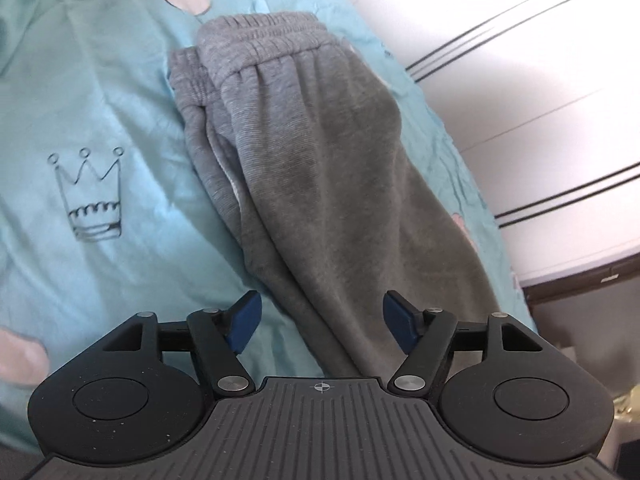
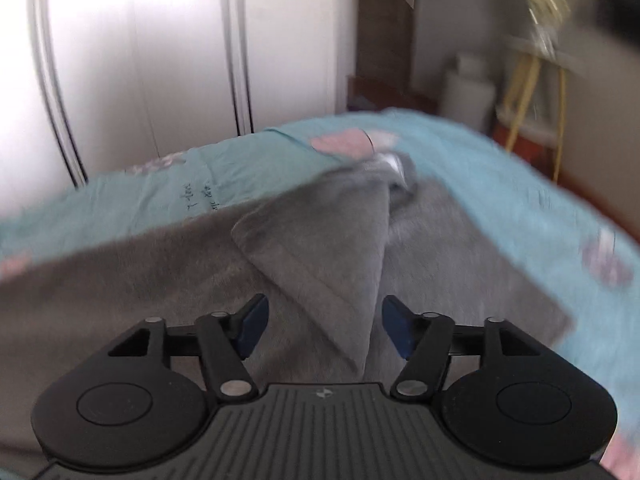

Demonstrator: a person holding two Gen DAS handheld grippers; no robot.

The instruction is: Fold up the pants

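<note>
Grey sweatpants lie folded lengthwise on a light blue bedsheet, elastic waistband at the far end. The left gripper and the right gripper hover above the fabric, both with jaws spread wide and gripping nothing. In the blurred right wrist view, a loose fold of the pants rises between the blue pads.

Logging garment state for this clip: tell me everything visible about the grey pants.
The grey pants are soft, fleecy sweatpants with a gathered elastic waistband at the far end. They lie lengthwise on the light blue printed bedsheet, apparently folded leg over leg. In the blurred right wrist view a triangular flap is turned up over the flat fabric. Both the left hand-held gripper and the right hand-held gripper are open over the cloth, gripping nothing.
</note>
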